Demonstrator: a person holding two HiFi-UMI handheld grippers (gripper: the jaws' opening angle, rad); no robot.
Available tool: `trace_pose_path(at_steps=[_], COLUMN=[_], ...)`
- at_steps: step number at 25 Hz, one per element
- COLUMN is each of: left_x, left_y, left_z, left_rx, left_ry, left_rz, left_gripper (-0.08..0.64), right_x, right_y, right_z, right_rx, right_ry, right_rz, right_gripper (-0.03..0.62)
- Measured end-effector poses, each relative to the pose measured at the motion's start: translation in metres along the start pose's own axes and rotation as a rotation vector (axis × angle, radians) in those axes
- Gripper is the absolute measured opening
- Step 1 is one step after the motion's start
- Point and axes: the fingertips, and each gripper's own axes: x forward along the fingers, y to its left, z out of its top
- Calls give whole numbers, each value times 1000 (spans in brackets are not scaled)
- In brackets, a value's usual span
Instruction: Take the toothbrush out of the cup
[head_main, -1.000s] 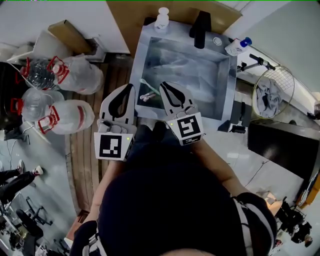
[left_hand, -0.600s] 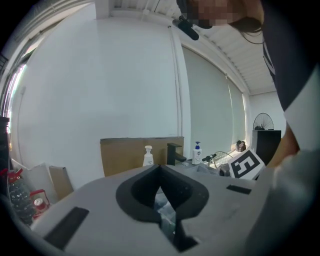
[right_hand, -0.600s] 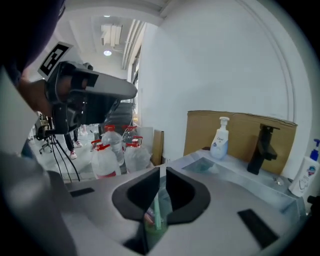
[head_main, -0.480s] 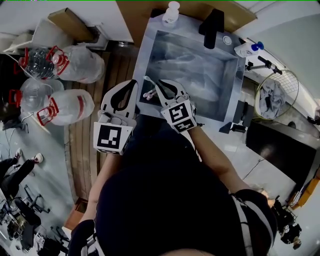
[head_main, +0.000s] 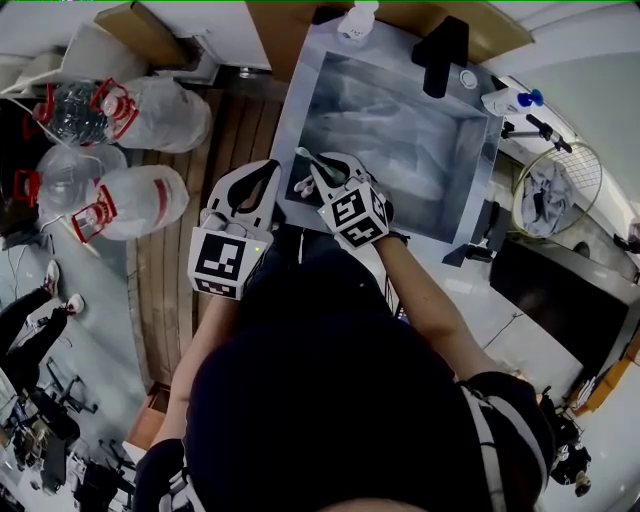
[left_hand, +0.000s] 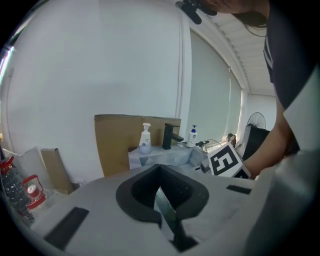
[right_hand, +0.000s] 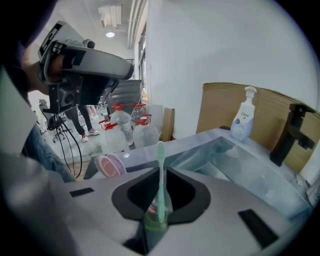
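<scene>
My right gripper (head_main: 324, 168) is shut on a pale green toothbrush (head_main: 309, 157), (right_hand: 160, 167). The brush stands upright between the jaws in the right gripper view, head end up. It hangs over the near left corner of the grey sink (head_main: 292, 110). A pink round thing (right_hand: 111, 164), probably the cup, sits on the sink's rim just left of the jaws; I see it only partly in the head view. My left gripper (head_main: 266, 170), (left_hand: 163, 199) is beside the right one, to its left, jaws together with nothing in them.
A black tap (head_main: 441, 55) and a white soap bottle (head_main: 358, 20) stand at the sink's far edge. Large water jugs (head_main: 130, 200) lie on the floor to the left. A wire basket (head_main: 550, 190) sits at the right. Brown cardboard (left_hand: 120, 140) leans behind the sink.
Both grippers have sunk and tipped downward toward the sink's near rim. The right one kept the toothbrush and now sits closer over the rim's corner.
</scene>
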Motion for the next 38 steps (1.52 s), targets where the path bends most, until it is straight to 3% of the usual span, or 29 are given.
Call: trace_pose_path(at_steps=[6,19,20,22,23,28,32,38], left_x=[4,3,3,2,2,0,0,2], left_y=[7,6,7,7,7,9,9,6], left_z=[-4,-10,-11,-12,-12,-15,-17,-16], left_rx=[-72,-118,-121,-127,-130,-146,-152,-151], left_ry=[17,33,33,36,37,43,46,44], left_rz=[-14,-12,-10,-6,-4,4,9,5], left_gripper=[21,21,21,21,21,21,21,21], right_x=[10,15,15,15,15,18,20,15], right_y=[0,9,9,10,10,8,4,2], right_z=[-4,-1,0,1,1,1,1,2], right_rx=[1,-44,-43,-43,-47,-123,-170,-141], right_ry=[28,33,31,33,36,62,72,58], right_rz=[32,122,134,157,169,205,212,223], right_gripper=[32,38,52,147,152,145,79,46])
